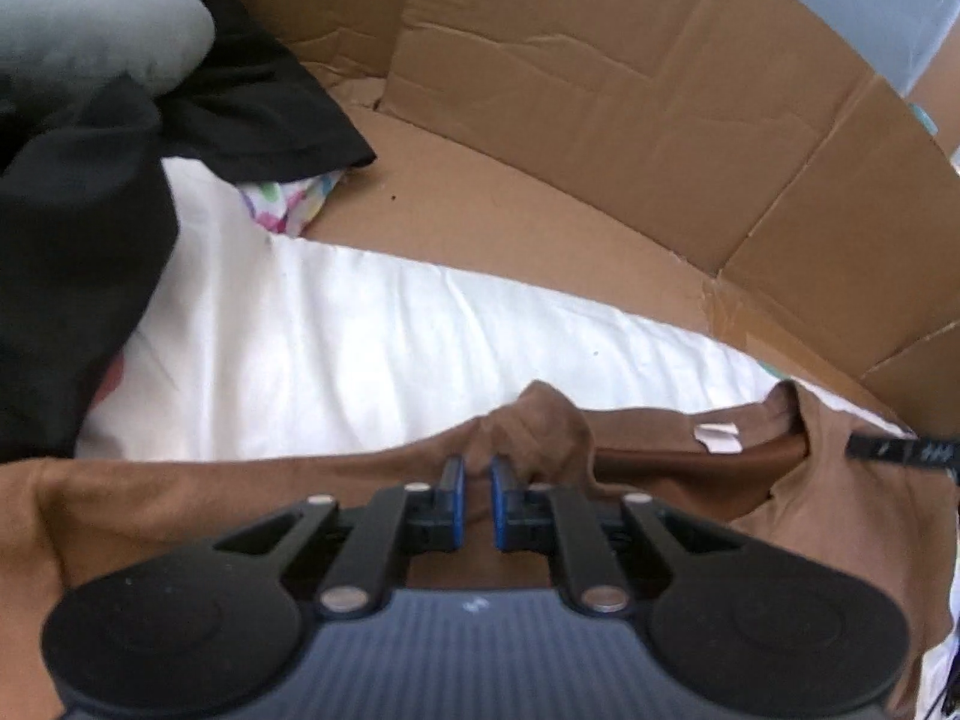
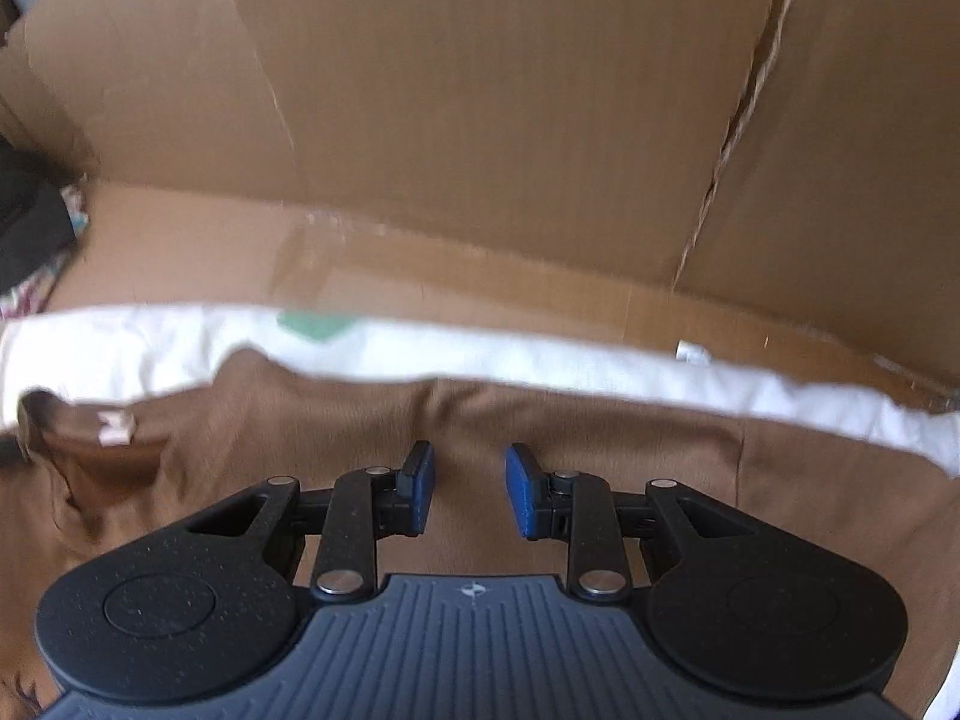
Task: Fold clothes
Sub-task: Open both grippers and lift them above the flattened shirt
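A brown T-shirt (image 1: 840,492) lies across a white sheet (image 1: 372,348), its neck opening and white label (image 1: 715,437) to the right in the left wrist view. My left gripper (image 1: 477,471) is shut on a pinched-up fold of the brown T-shirt near the shoulder edge. In the right wrist view the same brown T-shirt (image 2: 600,438) spreads under my right gripper (image 2: 469,467), which stands open just above the cloth with nothing between its blue pads (image 2: 523,495). The collar and label (image 2: 117,423) show at the left there.
Cardboard walls (image 1: 630,90) and a cardboard floor (image 2: 480,264) ring the white sheet (image 2: 540,360). A pile of black clothes (image 1: 90,228), a grey item (image 1: 102,30) and a colourful patterned cloth (image 1: 288,204) sit at the far left. A black gripper part (image 1: 900,451) pokes in at the right edge.
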`<action>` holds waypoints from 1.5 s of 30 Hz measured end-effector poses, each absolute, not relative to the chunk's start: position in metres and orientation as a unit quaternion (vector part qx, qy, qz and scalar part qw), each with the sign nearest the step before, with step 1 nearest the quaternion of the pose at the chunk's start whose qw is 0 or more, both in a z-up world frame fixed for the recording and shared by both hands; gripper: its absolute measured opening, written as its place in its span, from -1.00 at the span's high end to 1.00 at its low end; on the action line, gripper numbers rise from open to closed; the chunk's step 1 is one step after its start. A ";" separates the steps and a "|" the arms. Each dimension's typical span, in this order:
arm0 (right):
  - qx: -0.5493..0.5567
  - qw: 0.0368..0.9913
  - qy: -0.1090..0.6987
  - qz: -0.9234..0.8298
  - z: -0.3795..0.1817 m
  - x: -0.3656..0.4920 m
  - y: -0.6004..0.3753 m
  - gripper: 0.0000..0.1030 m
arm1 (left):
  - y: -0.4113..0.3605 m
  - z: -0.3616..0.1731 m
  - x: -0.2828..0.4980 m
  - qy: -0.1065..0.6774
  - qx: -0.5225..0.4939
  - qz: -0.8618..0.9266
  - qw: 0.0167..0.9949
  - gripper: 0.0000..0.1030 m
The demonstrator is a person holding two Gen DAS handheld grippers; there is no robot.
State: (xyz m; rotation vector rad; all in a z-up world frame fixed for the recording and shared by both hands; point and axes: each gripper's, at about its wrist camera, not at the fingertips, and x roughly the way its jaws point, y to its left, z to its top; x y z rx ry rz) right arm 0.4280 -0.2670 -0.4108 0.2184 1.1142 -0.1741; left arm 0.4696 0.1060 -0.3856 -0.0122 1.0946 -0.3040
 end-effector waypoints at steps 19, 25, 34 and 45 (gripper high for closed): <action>0.085 0.848 0.523 -0.013 -0.336 0.314 -0.270 0.29 | 0.128 -0.320 0.353 0.520 0.037 -0.160 0.839 0.39; 0.094 0.861 0.500 -0.020 -0.255 0.246 -0.266 0.13 | 0.152 -0.262 0.301 0.519 0.033 -0.144 0.842 0.38; 0.092 0.874 0.475 -0.035 -0.144 0.159 -0.243 0.03 | 0.177 -0.158 0.237 0.504 0.021 -0.127 0.854 -0.03; 0.096 0.882 0.461 -0.025 -0.061 0.078 -0.214 -0.87 | 0.191 -0.070 0.158 0.488 0.042 -0.130 0.862 -0.85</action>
